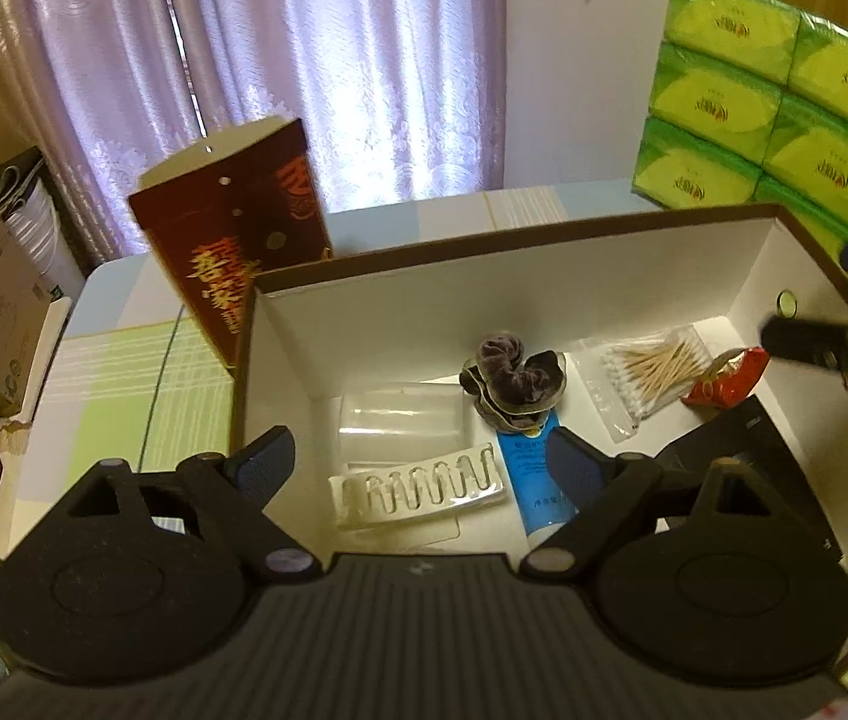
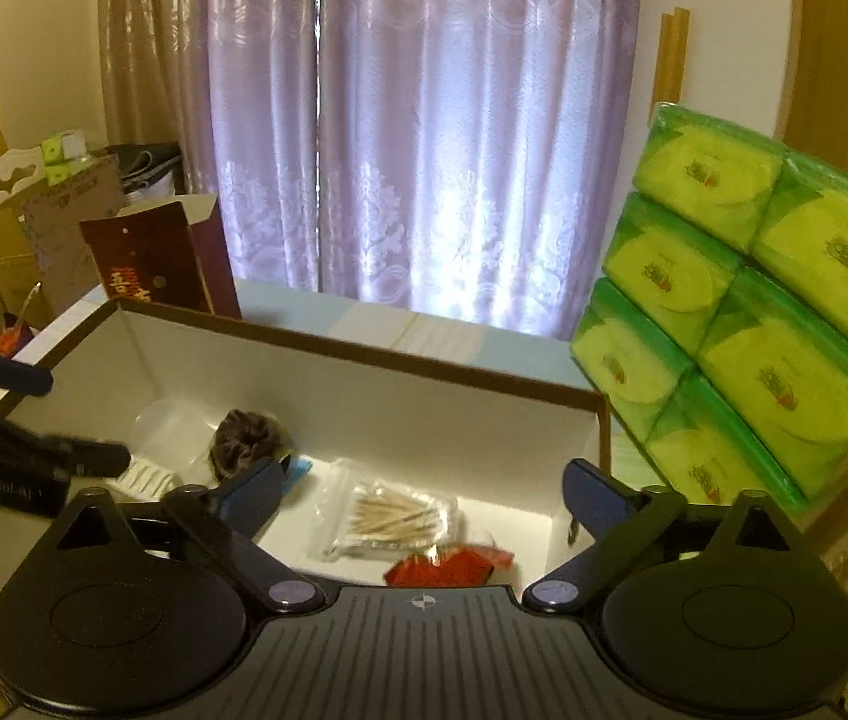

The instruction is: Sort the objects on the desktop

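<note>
The left gripper (image 1: 418, 459) hangs over the near end of an open white-lined cardboard box (image 1: 484, 294), its fingers spread wide and holding nothing. The right gripper (image 2: 424, 489) hovers over the box's other end, likewise spread and empty.

Nearest the left gripper, on the box floor, lie a white ridged plastic tray (image 1: 418, 489) and a blue-and-white tube (image 1: 529, 480), the tube just right of the tray. A black flat object (image 1: 748, 450) lies along the right side of the box. Just beyond the tray lies a clear plastic container (image 1: 400, 414), with a dark purple scrunchie (image 1: 514, 378) touching the tube's far end. Right of the scrunchie are a bag of cotton swabs (image 1: 646, 372) and a red packet (image 1: 730, 375).

Behind the box, on the surface (image 1: 400, 213), stands an opened dark red carton (image 1: 232, 240), and to the right a stack of green tissue packs (image 1: 778, 114). Pale purple curtains (image 1: 334, 60) hang farthest back.
</note>
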`<state>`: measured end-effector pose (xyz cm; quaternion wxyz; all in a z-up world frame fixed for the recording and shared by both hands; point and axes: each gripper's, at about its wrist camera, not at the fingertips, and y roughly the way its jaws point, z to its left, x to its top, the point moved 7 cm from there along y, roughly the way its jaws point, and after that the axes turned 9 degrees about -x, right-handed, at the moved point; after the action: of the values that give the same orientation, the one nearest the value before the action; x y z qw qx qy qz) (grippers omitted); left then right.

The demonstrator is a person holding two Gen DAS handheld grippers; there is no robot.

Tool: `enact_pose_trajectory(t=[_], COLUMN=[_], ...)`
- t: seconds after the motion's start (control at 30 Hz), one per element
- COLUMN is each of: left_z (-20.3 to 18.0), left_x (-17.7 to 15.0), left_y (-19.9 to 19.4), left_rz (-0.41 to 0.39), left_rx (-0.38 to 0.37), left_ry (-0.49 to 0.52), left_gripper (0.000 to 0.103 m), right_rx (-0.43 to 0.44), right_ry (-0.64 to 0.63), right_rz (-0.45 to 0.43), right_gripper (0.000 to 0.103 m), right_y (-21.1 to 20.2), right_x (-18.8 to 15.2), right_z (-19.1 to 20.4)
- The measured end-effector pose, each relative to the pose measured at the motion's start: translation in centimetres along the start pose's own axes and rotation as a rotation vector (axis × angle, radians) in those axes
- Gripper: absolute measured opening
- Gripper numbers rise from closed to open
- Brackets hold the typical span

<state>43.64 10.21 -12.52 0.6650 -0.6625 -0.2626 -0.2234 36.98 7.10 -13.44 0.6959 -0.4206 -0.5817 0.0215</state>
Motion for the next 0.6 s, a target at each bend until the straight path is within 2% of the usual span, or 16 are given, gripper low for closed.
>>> enact_pose_trajectory(t=[0.2,0.43,0.6], left_z=[-0.4,-1.4,-1.7], left_x=[-0.6,-1.8,-3.8], left_y=[-2.7,-6.9,-9.5], left_rz=[-0.031,-0.095,-0.101], left_rx=[0.008,0.003,0.001], left_ry=[-0.011,-0.024,-0.068], left_gripper=[0.094,0.101,0.102], right_rx=[0.034,0.0,-0.021], right_ry=[0.049,0.116,0.166], right_rz=[0.012,0.027,0.045], right_gripper=[0.101,0.101,0.101], right_y=[-3.3,-7.0,-9.2], right_x=[-1.5,-3.3,-4.7], right_z=[0.0,0.3,0.6])
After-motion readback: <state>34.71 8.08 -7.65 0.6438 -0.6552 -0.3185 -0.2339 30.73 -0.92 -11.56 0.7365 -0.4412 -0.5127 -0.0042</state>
